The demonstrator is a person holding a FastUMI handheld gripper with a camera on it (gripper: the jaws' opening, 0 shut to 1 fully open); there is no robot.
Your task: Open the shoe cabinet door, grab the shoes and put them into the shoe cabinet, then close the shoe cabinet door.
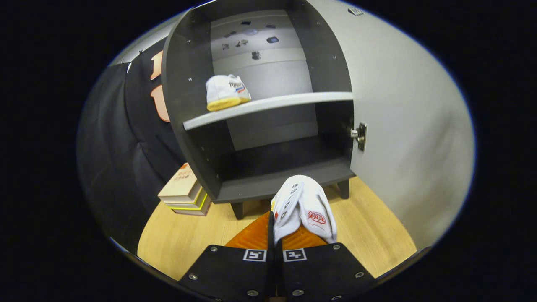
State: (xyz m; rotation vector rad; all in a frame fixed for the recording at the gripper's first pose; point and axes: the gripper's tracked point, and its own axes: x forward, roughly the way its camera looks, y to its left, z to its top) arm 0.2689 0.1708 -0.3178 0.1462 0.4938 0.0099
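White canvas shoe (304,207) sits pinched between my gripper (275,235) fingers, just before the open shoe cabinet (260,105) where its mate (226,92) rests on the shelf; next I must carry it inside.

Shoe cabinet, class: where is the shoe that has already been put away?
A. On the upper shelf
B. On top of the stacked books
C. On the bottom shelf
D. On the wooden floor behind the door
A: a white shoe rests on the upper shelf of the open shoe cabinet, while the claw grips a second white shoe in front of it.
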